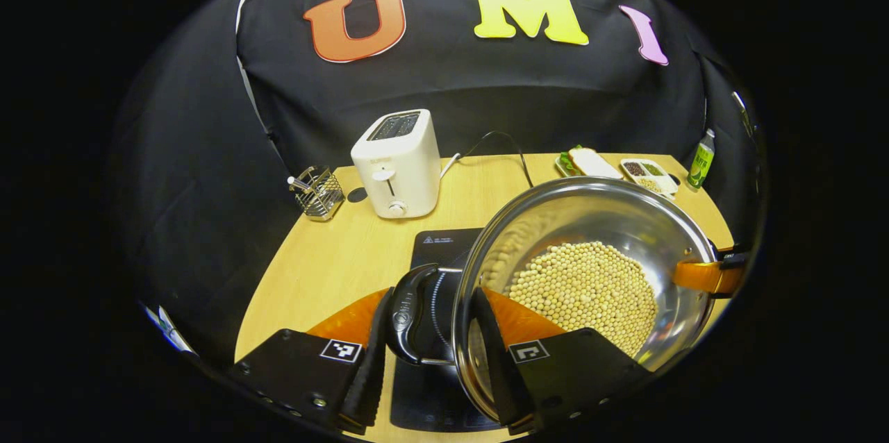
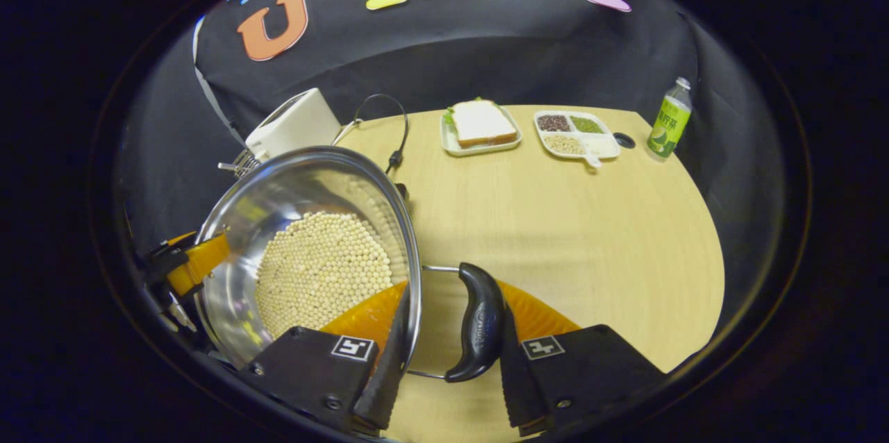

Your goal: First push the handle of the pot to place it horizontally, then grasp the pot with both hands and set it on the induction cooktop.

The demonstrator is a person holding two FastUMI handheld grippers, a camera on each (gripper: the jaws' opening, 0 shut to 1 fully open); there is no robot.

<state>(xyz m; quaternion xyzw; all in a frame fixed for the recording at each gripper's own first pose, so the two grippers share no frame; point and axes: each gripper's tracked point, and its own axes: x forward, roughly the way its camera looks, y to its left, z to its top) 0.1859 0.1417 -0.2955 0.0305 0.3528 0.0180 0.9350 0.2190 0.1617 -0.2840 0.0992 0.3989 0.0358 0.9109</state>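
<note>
The round stainless-steel pot (image 1: 590,276), filled with pale beans, is carried by its two black loop handles above the black induction cooktop (image 1: 437,248) on the wooden table (image 2: 569,214). The left gripper (image 1: 430,360) and right gripper (image 2: 444,373) are each closed about handle and rim. Level, simultaneous lowering is advised, lest beans spill.

pot (image 1: 611,235): round polished steel, tilted, open top, its floor covered with pale beans (image 1: 583,290)
pot handles: dark loop handle (image 1: 410,314) on one side, another (image 2: 479,321) on the opposite side, both lying level with the rim
induction cooktop (image 1: 434,248): flat black slab on the desk (image 1: 333,262), partly under the pot, in front of the toaster
</note>
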